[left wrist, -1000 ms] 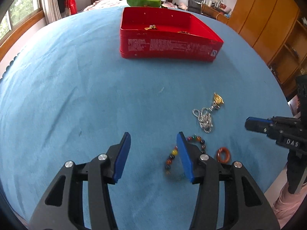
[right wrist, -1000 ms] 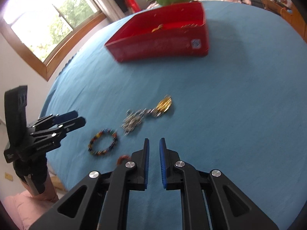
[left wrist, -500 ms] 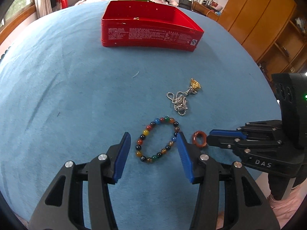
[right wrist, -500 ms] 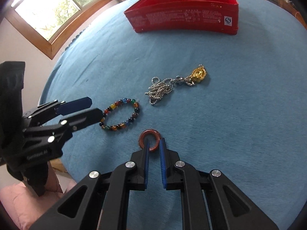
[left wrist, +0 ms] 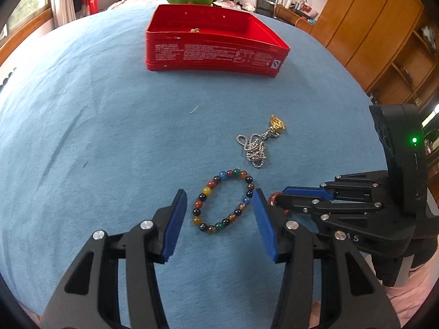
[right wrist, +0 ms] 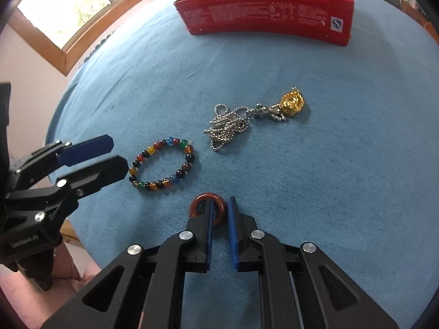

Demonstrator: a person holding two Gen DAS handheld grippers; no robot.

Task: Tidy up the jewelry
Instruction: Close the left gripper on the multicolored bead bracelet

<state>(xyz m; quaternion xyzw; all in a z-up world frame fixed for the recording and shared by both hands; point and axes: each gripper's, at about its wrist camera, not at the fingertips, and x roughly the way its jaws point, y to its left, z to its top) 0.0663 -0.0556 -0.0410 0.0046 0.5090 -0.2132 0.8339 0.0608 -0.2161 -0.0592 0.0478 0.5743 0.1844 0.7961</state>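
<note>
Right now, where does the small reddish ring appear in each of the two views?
Left wrist view: the reddish ring is low and right of centre, mostly hidden between the left tool's right finger and the right tool's tips.
Right wrist view: the ring is low and centre, at the right tool's fingertips.
Shared landmark: the beaded bracelet, lying beside the ring.

Letter "S" on right tool [left wrist: 277, 196] body, white print on red box [left wrist: 216, 54] unreadable

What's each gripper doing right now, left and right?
Left gripper: open, hovering around the beaded bracelet, not gripping.
Right gripper: nearly closed, one finger through the red ring; grip cannot be told.
</note>
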